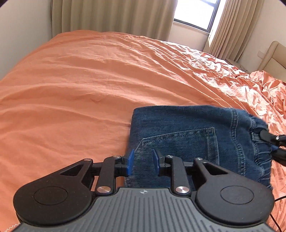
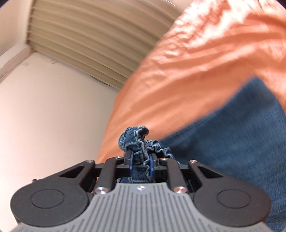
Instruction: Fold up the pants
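Folded jeans (image 1: 187, 135) on bed (image 1: 80, 89): right gripper (image 2: 141, 163) pinched the bunched waistband; left gripper (image 1: 143, 161), spread and empty, hovered over the pocket-side edge directly ahead.

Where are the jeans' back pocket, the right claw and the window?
back pocket (image 1: 180, 142): left wrist view, middle of the pocket panel.
right claw (image 2: 141, 160): right wrist view, between the tips, shut on bunched denim.
window (image 1: 196, 12): left wrist view, bright pane.
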